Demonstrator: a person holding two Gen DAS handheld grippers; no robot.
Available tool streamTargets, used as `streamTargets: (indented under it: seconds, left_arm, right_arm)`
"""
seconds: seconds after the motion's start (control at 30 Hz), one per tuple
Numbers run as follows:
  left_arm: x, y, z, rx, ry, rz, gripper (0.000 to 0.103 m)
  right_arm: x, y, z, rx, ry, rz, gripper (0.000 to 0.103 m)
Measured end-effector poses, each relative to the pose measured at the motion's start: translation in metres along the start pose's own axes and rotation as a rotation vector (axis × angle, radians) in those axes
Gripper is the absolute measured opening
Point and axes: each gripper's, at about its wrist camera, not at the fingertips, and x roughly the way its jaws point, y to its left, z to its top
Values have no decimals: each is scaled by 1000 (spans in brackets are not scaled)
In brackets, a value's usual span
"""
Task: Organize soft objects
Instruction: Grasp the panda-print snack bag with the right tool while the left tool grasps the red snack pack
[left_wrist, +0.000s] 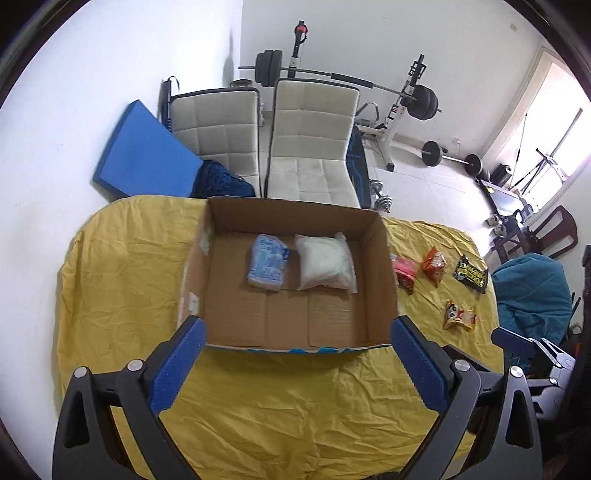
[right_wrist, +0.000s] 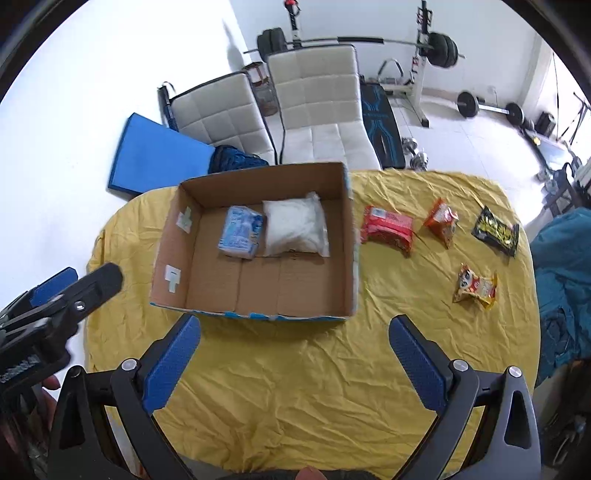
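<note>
An open cardboard box (left_wrist: 380, 266) (right_wrist: 349, 236) stands on the yellow tablecloth. A blue tissue pack (left_wrist: 267, 266) (right_wrist: 241, 230) and a white soft bag (left_wrist: 325, 264) (right_wrist: 295, 225) lie side by side at its far end. Right of the box lie a red packet (right_wrist: 386, 229) (left_wrist: 404, 271), an orange packet (right_wrist: 441, 219) (left_wrist: 434, 264), a black-and-yellow packet (right_wrist: 496, 230) (left_wrist: 471, 273) and a small yellow packet (right_wrist: 474, 286) (left_wrist: 460, 315). My left gripper (left_wrist: 295, 332) is open in front of the box. My right gripper (right_wrist: 293, 332) is open, empty, near the box's front right.
The yellow-covered table (left_wrist: 295, 398) (right_wrist: 295, 376) has bare cloth in front of the box. Two white chairs (left_wrist: 306, 147) stand behind the table, with a blue mat (left_wrist: 144, 151) and weight equipment (left_wrist: 421, 99) beyond. A teal cloth heap (left_wrist: 532, 291) sits at the right edge.
</note>
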Motion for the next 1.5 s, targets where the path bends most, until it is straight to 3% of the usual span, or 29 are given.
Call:
streamTargets:
  seconds: [0.1,0.27,0.37,0.47,0.67,0.73,0.8,0.9,1.03,1.17,1.33,1.5]
  left_arm:
    - [8,-22,3,14,10,-10,102]
    - [45,-80,8,75,93,-58,102]
    - [80,-124,11,135,154,-64,102]
    - [120,-164,15,187,217,-49,102]
    - [186,-214,16,241,310,9,102]
    - [201,-224,17,252,329,32,102]
    - [216,-234,22,274,350,46,102]
    - [236,-248,34,323,382,47,102]
    - [269,-275,54,486,425,47,102]
    - [309,-309,61,792,464,95,102]
    - [359,-331,42,1155,518,190,102]
    - [396,-325,21,1330,603,265,102]
  right_arm:
    - [10,-49,7,9,42,-23,103]
    - [53,-151,27,-86,132,-161,103]
    - [103,-207,36,-212,262,-245,103]
    - [153,-244,41,-331,378,-285,103]
    - [240,-267,35,-544,545,-273,103]
    - [261,-273,32,-552,578,-262,98]
    - [274,-279,30,-547,601,-255,78]
    - [280,-291,30,-508,610,-246,70]
    - [271,-317,37,-408,629,-195,63]
    - [261,-340,48,-371,620,-185,63]
    - [257,-366,64,-330,611,-182,63]
    - [254,-373,73,-297,594,-174,63]
